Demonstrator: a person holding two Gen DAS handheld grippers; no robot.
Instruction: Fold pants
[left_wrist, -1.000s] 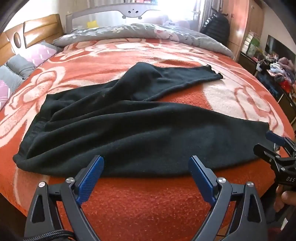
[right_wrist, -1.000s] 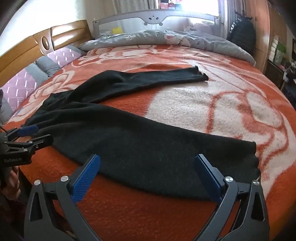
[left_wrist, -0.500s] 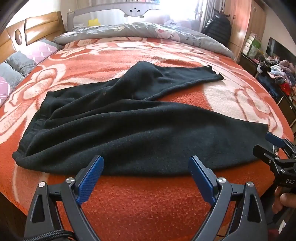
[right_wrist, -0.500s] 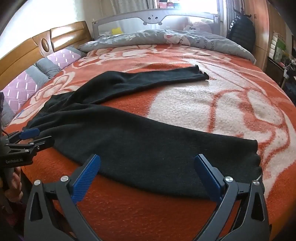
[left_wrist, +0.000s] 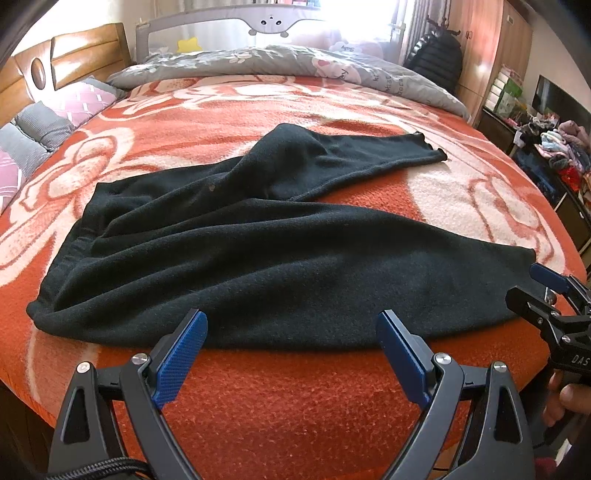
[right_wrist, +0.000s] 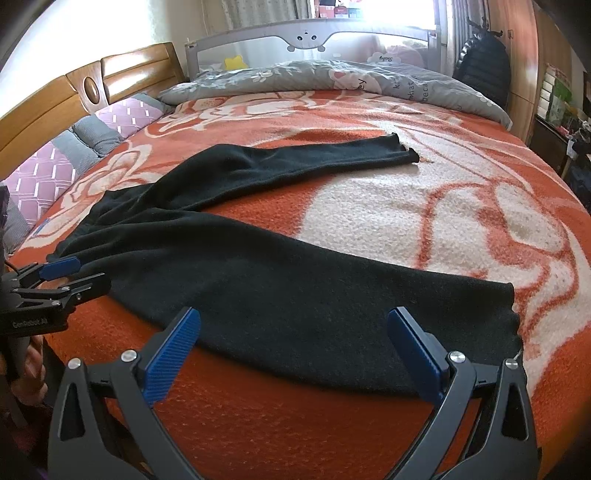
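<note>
Right now my left tongs (left_wrist: 291, 354) hang released just short of the near edge of the black pants (left_wrist: 280, 266), which lie spread on the orange blanket (left_wrist: 295, 406) with legs splayed apart toward the right. My right tongs (right_wrist: 293, 350) sit wide apart too, over the near leg's lower hem, gripping nothing. Bare blanket lies between the two legs and beyond the far cuff. A grey quilt (left_wrist: 295, 64) lies bunched along the far side, pillows (left_wrist: 48, 122) line the wooden headboard (right_wrist: 74, 96) at left, and cluttered shelves (left_wrist: 554, 140) stand beyond the bed's right edge.
</note>
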